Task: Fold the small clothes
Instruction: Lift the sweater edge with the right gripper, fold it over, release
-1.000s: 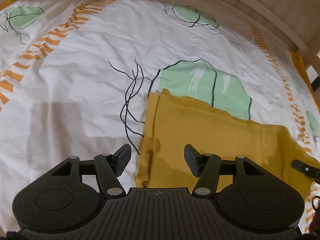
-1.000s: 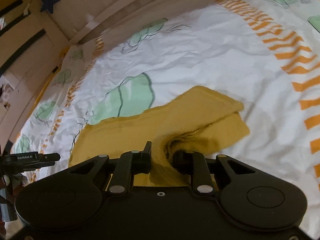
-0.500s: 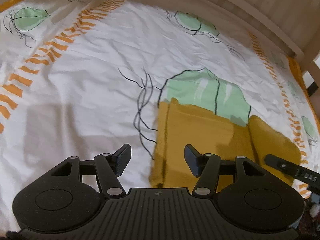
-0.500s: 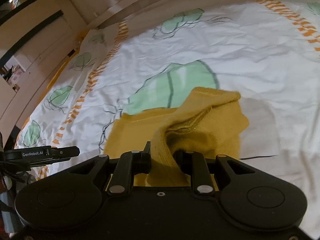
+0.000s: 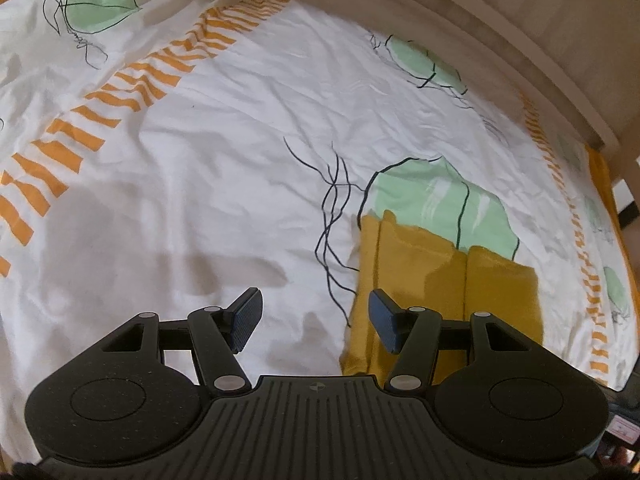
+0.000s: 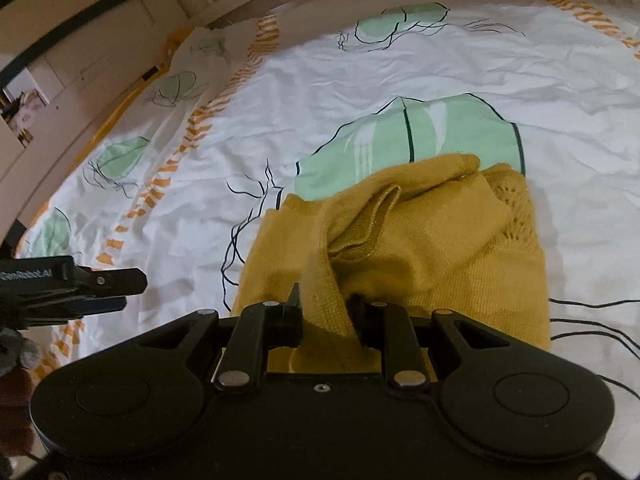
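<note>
Right gripper (image 6: 324,312): clamped on a raised fold of the mustard knit garment (image 6: 420,248), fabric bunched between the jaws and lifted off the bedsheet (image 6: 320,92). Left gripper (image 5: 314,316): jaws wide apart, holding nothing, poised just above the sheet.

Garment location: on the patterned bedsheet, overlapping the near edge of the large green leaf print (image 5: 436,208), toward the right side of the bed as seen from the left wrist, well short of the wooden bed rail (image 5: 500,40) beyond.

Governing relation: garment lies directly ahead of and under the right gripper, long axis running roughly away from that gripper toward the leaf print. From the left gripper, garment lies ahead and to the right; its left edge passes just beside the right-hand finger (image 5: 386,320). Right gripper judged the nearer and the one carrying the fold; left gripper free to pin or smooth the near left edge.

Differences between views: right wrist view alone shows the grip, the loose flap curling over the body of the garment and the openwork knit along its right edge. Left wrist view alone shows the flat lower layers with two lengthwise creases and a squared far edge; the right gripper does not appear there.
</note>
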The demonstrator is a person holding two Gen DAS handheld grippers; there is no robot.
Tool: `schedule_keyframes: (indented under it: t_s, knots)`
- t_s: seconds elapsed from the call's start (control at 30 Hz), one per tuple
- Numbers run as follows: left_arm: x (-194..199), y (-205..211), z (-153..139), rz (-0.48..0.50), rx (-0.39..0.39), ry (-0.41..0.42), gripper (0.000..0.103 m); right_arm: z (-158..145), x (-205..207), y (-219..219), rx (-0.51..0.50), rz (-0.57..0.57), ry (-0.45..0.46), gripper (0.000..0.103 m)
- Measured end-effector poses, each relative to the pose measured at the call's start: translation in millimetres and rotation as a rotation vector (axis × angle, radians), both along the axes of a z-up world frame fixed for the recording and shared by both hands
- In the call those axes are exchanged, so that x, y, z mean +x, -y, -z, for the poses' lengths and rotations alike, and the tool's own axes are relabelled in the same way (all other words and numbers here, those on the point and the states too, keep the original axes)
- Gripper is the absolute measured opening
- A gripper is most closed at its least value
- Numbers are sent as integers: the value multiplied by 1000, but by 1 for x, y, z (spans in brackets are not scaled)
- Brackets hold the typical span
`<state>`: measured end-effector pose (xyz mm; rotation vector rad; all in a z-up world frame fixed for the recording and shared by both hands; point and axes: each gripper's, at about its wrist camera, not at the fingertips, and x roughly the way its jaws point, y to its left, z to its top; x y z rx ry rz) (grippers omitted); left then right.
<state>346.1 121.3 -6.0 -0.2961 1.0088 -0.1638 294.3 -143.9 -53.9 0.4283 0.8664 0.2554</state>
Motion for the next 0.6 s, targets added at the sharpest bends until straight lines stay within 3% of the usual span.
schedule_keyframes:
  t_s: [0.17, 0.27, 0.37, 0.6]
  knots:
    - [1, -2, 3, 2, -7, -10, 57, 4, 5, -20, -77, -19, -6, 33]
    - [2, -1, 5, 0, -17, -19, 57, 6, 8, -33, -95, -32, 6, 40]
    - [2, -1, 6, -1, -14, -22, 57, 7, 9, -41, -57, -60, 41, 47]
    - [4, -2, 7, -12, -12, -18, 57, -3, 3, -45, 56, -126, 133, 47]
